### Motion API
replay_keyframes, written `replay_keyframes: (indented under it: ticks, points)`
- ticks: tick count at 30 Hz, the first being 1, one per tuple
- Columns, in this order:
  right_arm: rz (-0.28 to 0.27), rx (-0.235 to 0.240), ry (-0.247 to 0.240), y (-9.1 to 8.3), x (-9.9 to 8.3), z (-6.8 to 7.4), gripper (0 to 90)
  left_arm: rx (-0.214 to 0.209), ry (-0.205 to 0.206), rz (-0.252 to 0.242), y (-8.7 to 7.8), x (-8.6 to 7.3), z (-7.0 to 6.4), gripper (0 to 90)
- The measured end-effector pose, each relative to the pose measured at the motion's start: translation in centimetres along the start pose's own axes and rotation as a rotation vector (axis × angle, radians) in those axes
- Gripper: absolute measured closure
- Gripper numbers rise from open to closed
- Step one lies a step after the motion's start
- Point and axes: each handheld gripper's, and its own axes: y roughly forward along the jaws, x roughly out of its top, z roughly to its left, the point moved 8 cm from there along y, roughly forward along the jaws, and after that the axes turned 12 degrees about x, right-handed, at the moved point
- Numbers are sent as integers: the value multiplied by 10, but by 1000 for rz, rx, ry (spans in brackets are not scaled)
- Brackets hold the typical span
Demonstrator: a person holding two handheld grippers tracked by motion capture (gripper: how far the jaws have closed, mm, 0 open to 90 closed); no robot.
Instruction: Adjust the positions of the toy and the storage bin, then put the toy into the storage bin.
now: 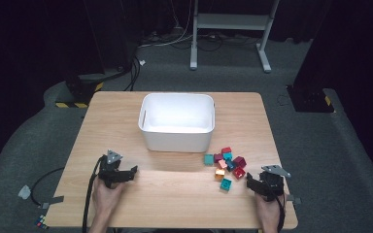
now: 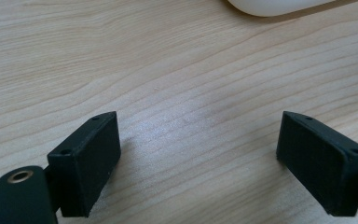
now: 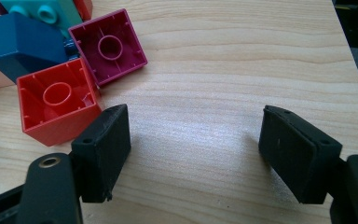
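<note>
Fingers (image 3: 105,154) of right gripper (image 3: 196,156) spread wide, empty, just right of red brick (image 3: 56,105), likely lined up to take it. Left gripper (image 2: 200,161) likewise wide, idle near white bin (image 1: 177,121).

High view above the table (image 1: 175,194), facing forward-down; both gripper views close over that same tabletop.

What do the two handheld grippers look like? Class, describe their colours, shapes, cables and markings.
The left gripper and the right gripper are both black, each topped with a grey three-cornered plate. Each has two blocky black jaws with small screw holes and a brass-ringed hole near the base. A black cable trails from each gripper. The forearms are bare, with no sleeves in sight.
</note>
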Motion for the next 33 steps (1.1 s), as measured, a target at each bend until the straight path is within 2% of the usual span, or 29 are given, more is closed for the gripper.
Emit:
replay_keyframes:
  ticks: [23, 26, 29, 33]
  points:
    - [1, 16, 6, 0, -1, 1, 240, 3, -5, -3, -1, 0, 0, 135]
    - [-18, 39, 20, -4, -2, 2, 253, 3, -4, -2, -1, 0, 0, 135]
    - [-42, 47, 3, -10, -2, 5, 278, 4, -4, -2, -1, 0, 0, 135]
    - [-57, 67, 14, -17, -4, 9, 286, 4, -4, -2, -1, 0, 0, 135]
